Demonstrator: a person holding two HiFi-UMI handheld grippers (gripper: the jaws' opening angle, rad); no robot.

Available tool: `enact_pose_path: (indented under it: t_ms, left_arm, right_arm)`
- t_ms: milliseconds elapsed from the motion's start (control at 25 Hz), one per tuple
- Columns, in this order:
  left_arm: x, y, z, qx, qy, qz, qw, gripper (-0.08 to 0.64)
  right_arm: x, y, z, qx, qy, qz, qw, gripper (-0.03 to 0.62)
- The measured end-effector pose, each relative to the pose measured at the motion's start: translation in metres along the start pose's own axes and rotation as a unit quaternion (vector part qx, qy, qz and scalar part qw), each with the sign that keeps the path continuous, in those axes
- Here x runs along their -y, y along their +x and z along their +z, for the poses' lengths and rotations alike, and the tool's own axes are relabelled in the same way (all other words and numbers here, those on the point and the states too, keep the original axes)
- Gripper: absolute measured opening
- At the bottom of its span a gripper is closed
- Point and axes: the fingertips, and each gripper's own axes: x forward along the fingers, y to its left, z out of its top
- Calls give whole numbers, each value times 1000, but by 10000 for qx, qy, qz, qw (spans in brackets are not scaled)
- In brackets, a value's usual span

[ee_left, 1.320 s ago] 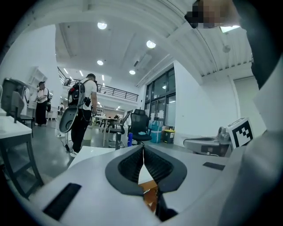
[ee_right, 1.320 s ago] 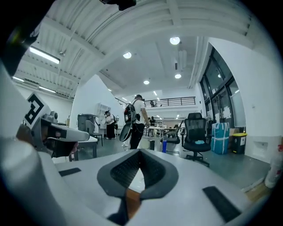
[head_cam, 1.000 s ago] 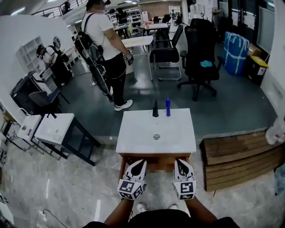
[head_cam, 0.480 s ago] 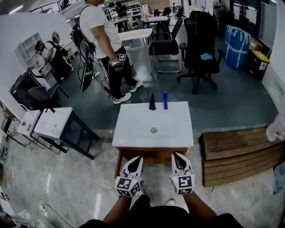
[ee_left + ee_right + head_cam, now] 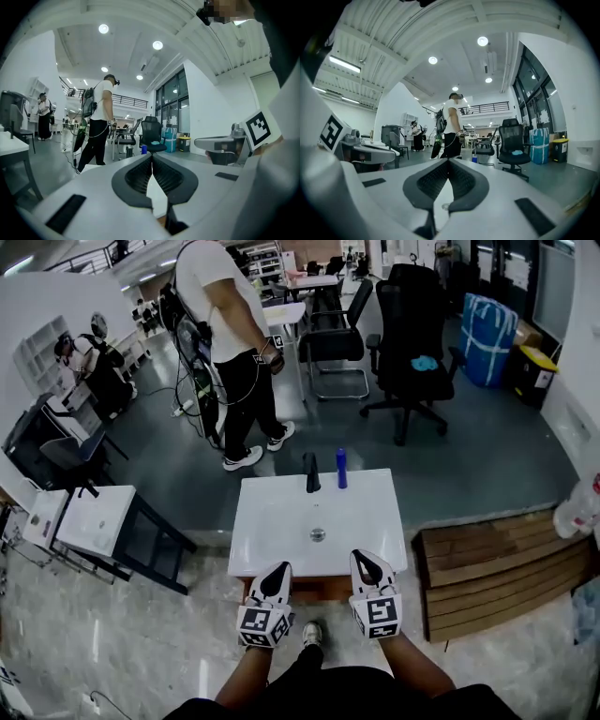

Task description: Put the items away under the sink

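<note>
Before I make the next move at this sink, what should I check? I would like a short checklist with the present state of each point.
1. Left gripper is empty: ok, jaws together with nothing between them.
2. Right gripper is empty: ok, the same.
3. Jaws are open and ready to grasp: not ok, both are shut.
4. Blue bottle stands upright: ok, at the far edge of the sink, beside the faucet.
5. Cabinet under the sink is open: cannot tell, only a brown strip shows below the rim.
6. Person beyond the sink keeps clear: ok, apart from it.
</note>
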Motion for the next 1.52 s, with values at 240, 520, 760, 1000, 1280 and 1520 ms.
enact_pose_path:
  t_ms: [240,520,760,1000,1280,1520]
  left_arm:
    - [-40,58,18,71,137,-265,9995,21]
    - [-90,101,18,-54,55,-296,9995,21]
    - [-121,120,19,-68,38,-456,9989,21]
    - [-132,136,13,-104,64,-664,9977,21]
    - [-150,139,3,-197,-23,-746,9970,21]
    - [-153,140,-7,-287,9,-727,9969,21]
  right_arm:
    - [17,72,6,-44,-157,-241,9996,20]
    - [34,140,-6,-285,-160,-444,9985,20]
    - [46,193,-16,-418,-206,-577,9972,21]
    - [80,230,-36,-560,-8,-1007,9933,59]
    - [113,283,-87,-1405,56,-1339,9810,265]
    - [145,316,-116,-1727,224,-1567,9722,283]
